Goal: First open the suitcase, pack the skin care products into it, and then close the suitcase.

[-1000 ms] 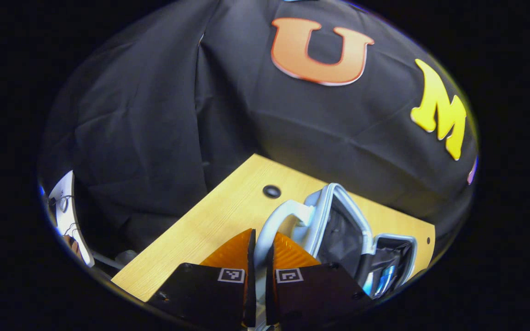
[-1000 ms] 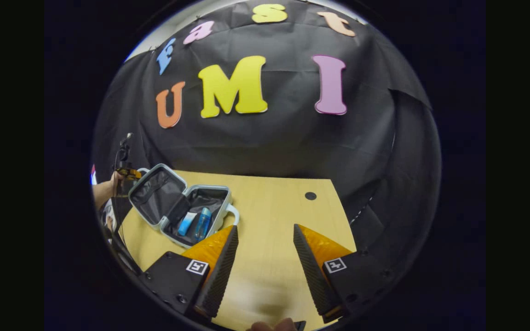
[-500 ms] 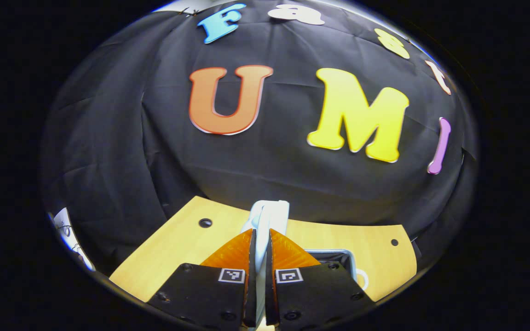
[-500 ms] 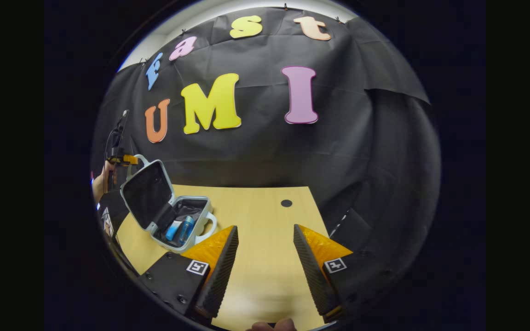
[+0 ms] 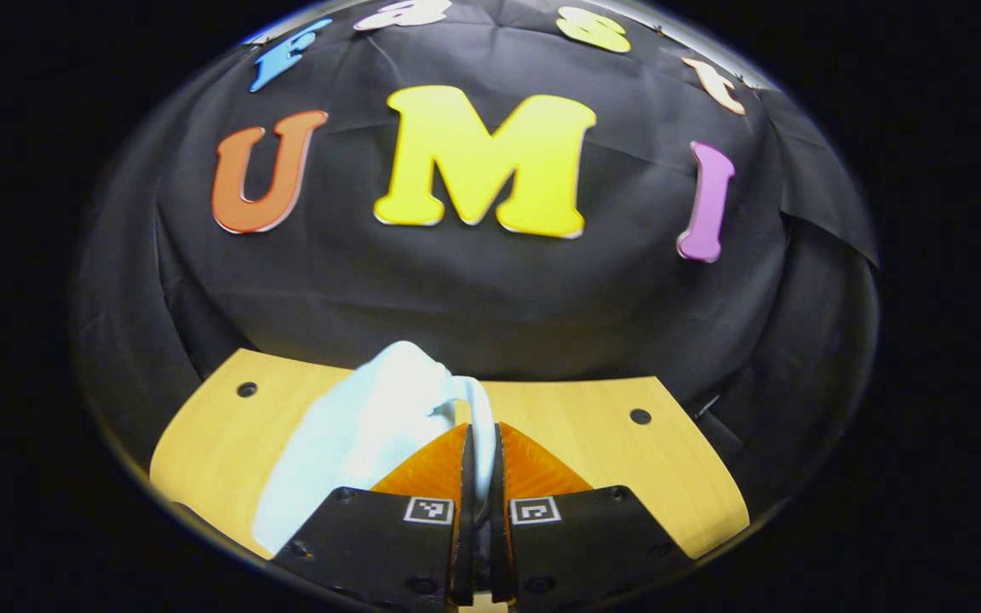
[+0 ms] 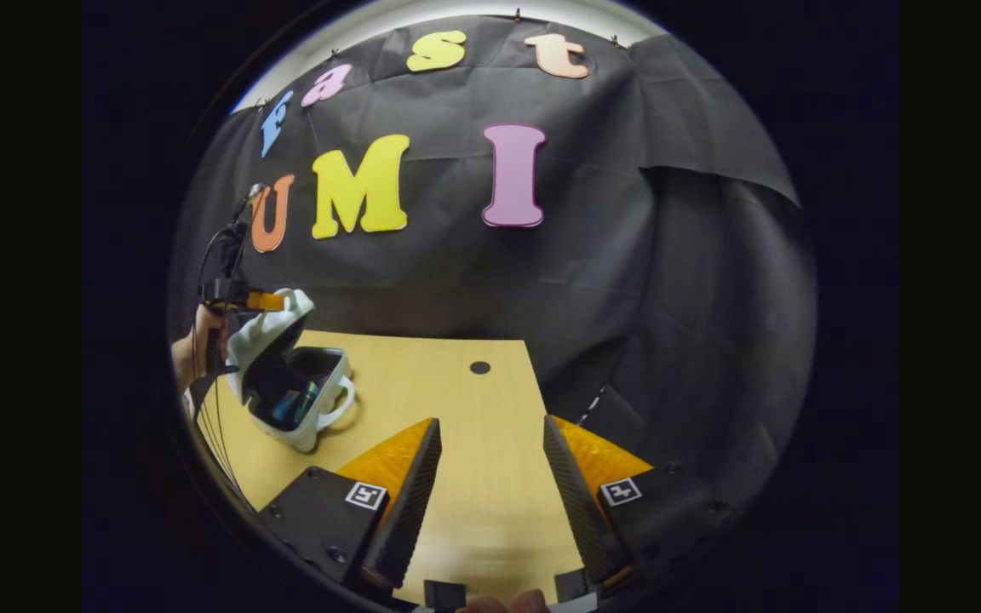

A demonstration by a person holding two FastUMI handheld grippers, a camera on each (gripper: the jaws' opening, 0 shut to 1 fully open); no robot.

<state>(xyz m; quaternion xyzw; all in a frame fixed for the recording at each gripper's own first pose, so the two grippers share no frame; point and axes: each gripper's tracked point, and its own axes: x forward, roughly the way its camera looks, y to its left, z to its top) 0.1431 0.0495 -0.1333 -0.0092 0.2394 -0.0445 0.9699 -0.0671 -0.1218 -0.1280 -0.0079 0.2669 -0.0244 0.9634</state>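
Small pale-blue hard-shell suitcase (image 6: 290,387) on the light wooden desk (image 6: 456,443), seen in the right gripper view near the desk's left edge, with its lid (image 6: 265,336) tilted well over the base and a gap left between the two. Inside the base, blue skin care products (image 6: 299,404) show through the gap. The left gripper (image 5: 479,464) has its fingers pressed together on the lid's white loop handle (image 5: 478,426); in the left gripper view the lid's pale outer shell (image 5: 354,434) slopes away to the left of the handle. In the right gripper view this gripper (image 6: 239,300) and the hand (image 6: 192,353) holding it stand just left of the suitcase. The right gripper (image 6: 486,464) hangs over bare desk right of the suitcase, fingers spread wide apart with nothing between them.
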